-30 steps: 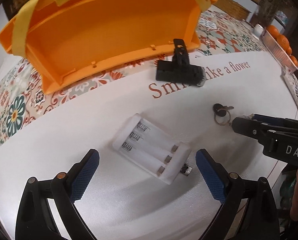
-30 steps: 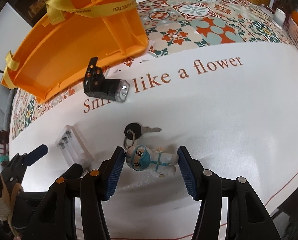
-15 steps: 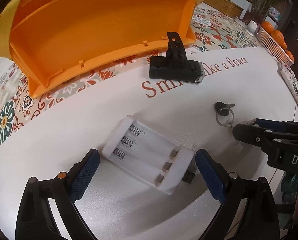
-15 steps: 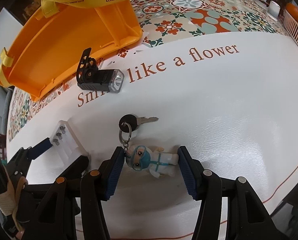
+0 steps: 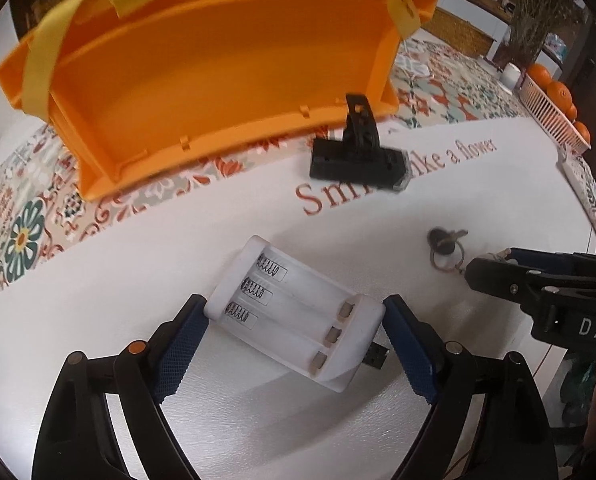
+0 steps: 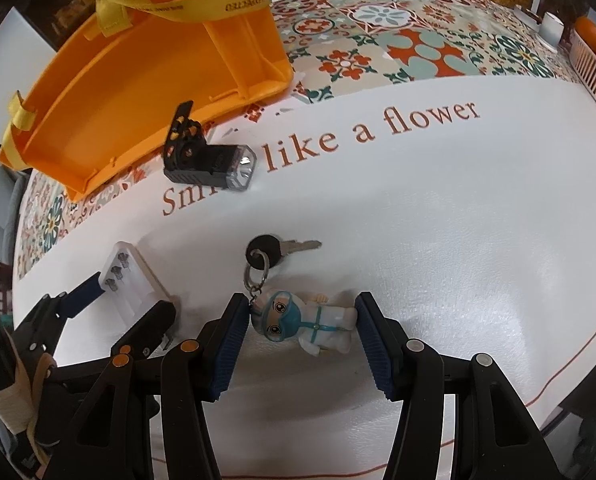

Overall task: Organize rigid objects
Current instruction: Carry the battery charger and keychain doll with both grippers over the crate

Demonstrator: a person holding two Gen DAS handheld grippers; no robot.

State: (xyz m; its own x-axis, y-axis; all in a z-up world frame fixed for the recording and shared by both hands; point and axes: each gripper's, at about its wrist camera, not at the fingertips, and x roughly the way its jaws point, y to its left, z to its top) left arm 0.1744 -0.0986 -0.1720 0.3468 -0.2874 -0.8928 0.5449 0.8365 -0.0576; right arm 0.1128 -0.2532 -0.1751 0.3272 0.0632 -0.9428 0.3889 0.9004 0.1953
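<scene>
A white battery charger (image 5: 298,312) with a USB plug lies on the table between the pads of my left gripper (image 5: 296,344), which touch its two ends. It also shows in the right wrist view (image 6: 132,280). My right gripper (image 6: 303,332) sits around a small doll keychain (image 6: 305,320) in a white suit and teal mask, its pads at the doll's head and feet. A ring joins the doll to a black-headed key (image 6: 278,248). A black flashlight (image 5: 357,156) with a clip lies in front of the orange bin (image 5: 218,52).
The orange bin with yellow straps stands tilted at the back left, also in the right wrist view (image 6: 146,64). The tablecloth has a tiled pattern and red lettering. A white crate of oranges (image 5: 553,96) stands at the far right edge.
My left gripper has moved forward and narrowed onto the ends of the charger. My right gripper has narrowed around the doll keychain.
</scene>
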